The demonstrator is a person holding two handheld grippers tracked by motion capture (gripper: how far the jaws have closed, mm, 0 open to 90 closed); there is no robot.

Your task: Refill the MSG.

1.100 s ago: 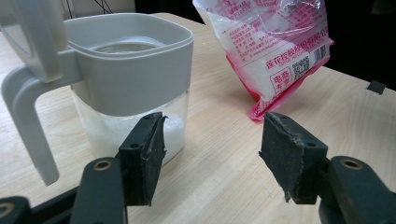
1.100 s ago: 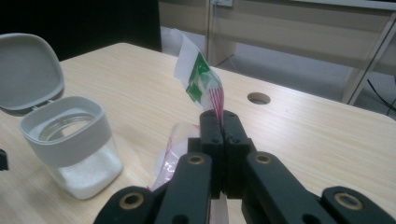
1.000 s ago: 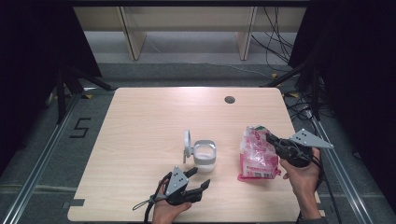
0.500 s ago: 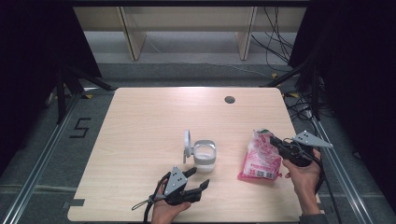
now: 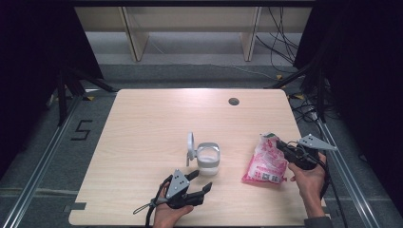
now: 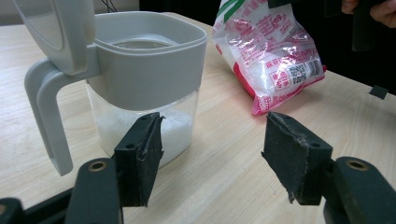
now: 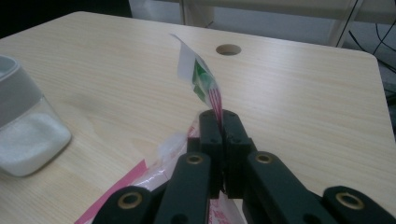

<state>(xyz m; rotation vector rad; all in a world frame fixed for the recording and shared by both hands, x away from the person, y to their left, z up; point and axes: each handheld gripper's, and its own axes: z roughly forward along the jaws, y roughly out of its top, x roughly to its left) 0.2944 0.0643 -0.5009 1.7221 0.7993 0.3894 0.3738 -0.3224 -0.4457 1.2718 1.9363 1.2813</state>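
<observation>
A clear jar (image 5: 208,161) with a grey collar, a handle and a flipped-up lid (image 5: 190,145) stands mid-table, part filled with white grains (image 6: 175,133). My left gripper (image 5: 198,182) rests near the front edge just in front of the jar (image 6: 140,79), open, nothing between its pads (image 6: 142,154). A pink and white bag (image 5: 266,161) lies to the right with its lower end on the table. My right gripper (image 5: 281,145) is shut on the bag's upper edge; in the right gripper view the bag's edge (image 7: 205,88) sticks up from the closed jaws (image 7: 219,122).
The wooden table (image 5: 152,123) has a round cable hole (image 5: 233,101) at the back right. A floor rail with a "5" mark (image 5: 81,129) runs along the left. Cables and stands lie off the right side.
My right gripper has lowered the bag, which now rests flatter on the table. The left gripper and jar have stayed put.
</observation>
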